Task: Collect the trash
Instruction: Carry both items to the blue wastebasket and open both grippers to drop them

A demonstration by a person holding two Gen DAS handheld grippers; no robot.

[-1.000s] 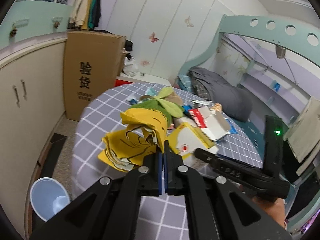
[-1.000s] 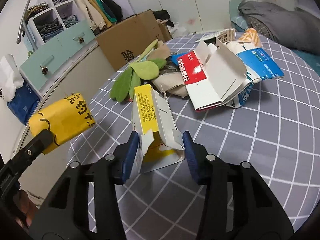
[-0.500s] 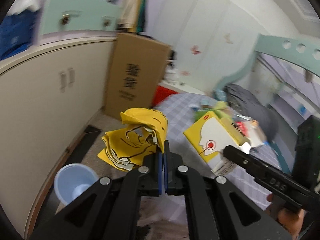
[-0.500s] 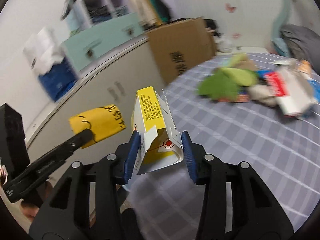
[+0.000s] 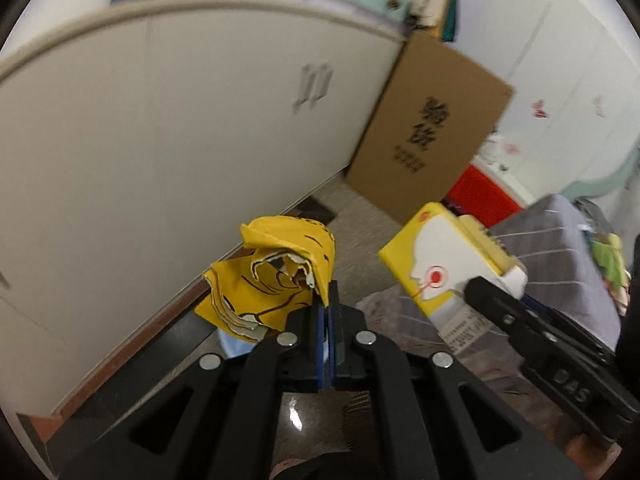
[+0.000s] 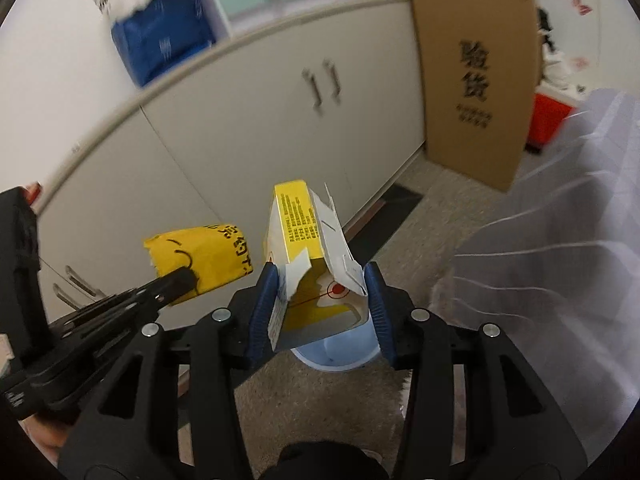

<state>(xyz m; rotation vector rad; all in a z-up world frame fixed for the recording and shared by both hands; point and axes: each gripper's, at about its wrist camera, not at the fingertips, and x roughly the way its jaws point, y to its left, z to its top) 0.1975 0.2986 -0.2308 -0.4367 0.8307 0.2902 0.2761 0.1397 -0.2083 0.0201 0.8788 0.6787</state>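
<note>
The blue bin (image 6: pixel 334 354) below me is mostly hidden behind what I carry, and the cupboard (image 5: pixel 160 140) and cardboard box (image 6: pixel 476 76) are blurred. My left gripper (image 5: pixel 326 312) is pinched tight on a crumpled yellow wrapper (image 5: pixel 272 280). My right gripper (image 6: pixel 320 304), jaws partly apart, clamps a torn yellow carton (image 6: pixel 312 256) above the bin.

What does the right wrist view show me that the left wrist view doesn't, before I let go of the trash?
Right wrist only: the blue bin's open mouth under the right gripper, and a blue pack on the counter. Left wrist only: green items on the table, and the left gripper shut on the wrapper. Both: the wrapper, the carton, the cardboard box, the cabinet doors.
</note>
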